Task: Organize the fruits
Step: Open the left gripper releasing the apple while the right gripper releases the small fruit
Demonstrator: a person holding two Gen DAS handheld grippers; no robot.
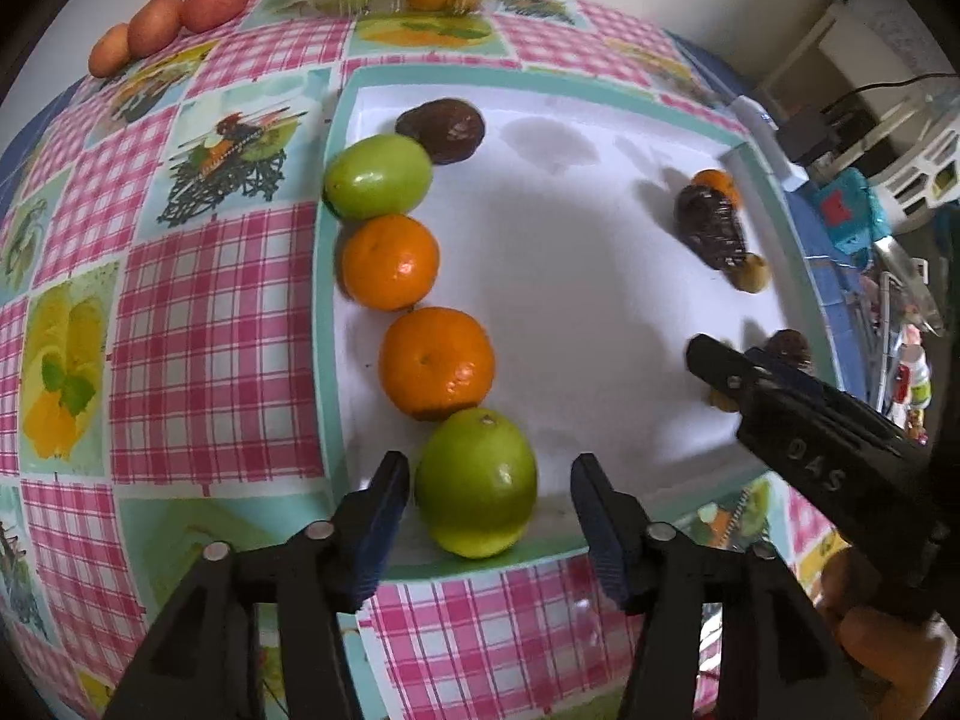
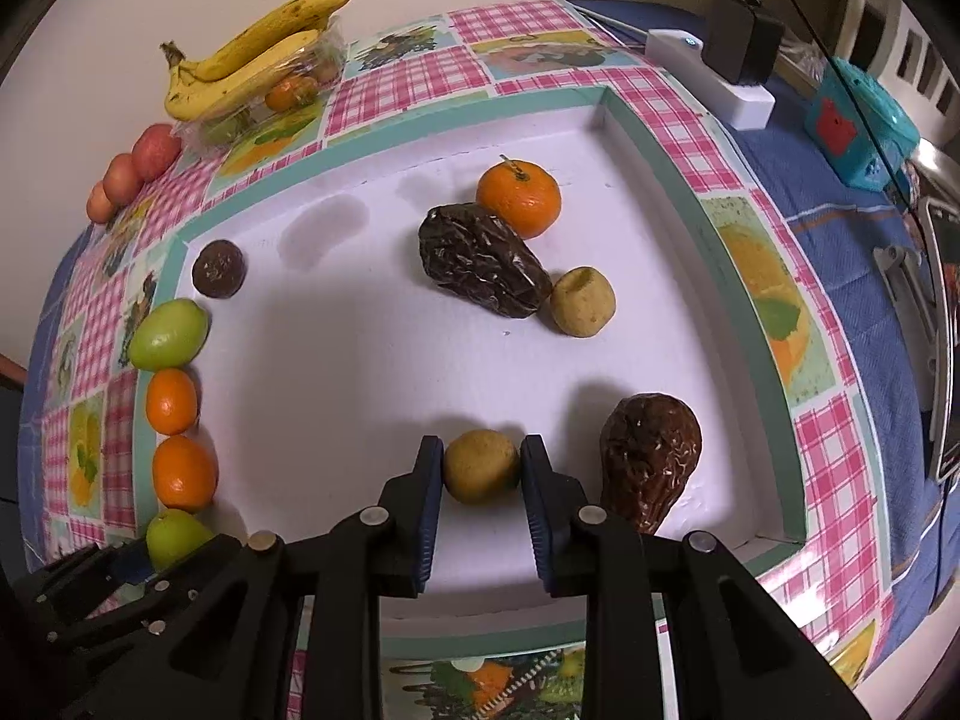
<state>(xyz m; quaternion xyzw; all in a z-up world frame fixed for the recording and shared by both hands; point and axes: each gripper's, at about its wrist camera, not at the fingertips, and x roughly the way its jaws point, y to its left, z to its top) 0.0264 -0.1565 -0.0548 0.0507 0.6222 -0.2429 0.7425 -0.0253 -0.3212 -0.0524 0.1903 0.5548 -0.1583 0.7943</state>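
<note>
A white tray with a teal rim (image 1: 327,300) lies on the checked cloth. Along its left edge runs a row: a dark round fruit (image 1: 444,129), a green fruit (image 1: 378,177), two oranges (image 1: 390,261) (image 1: 437,363) and a second green fruit (image 1: 477,483). My left gripper (image 1: 487,471) is open around that nearest green fruit, with a gap at the right pad. My right gripper (image 2: 482,468) is shut on a small yellow-brown fruit (image 2: 480,465) that rests on the tray floor, beside a brown wrinkled pear-shaped fruit (image 2: 651,456).
Mid-tray lie another brown wrinkled fruit (image 2: 483,267), an orange (image 2: 519,198) and a yellow fruit (image 2: 582,300). Bananas (image 2: 252,60) sit on a clear box at the back, next to three reddish fruits (image 2: 129,171). A white power strip (image 2: 708,66) and a teal box (image 2: 858,126) stand to the right.
</note>
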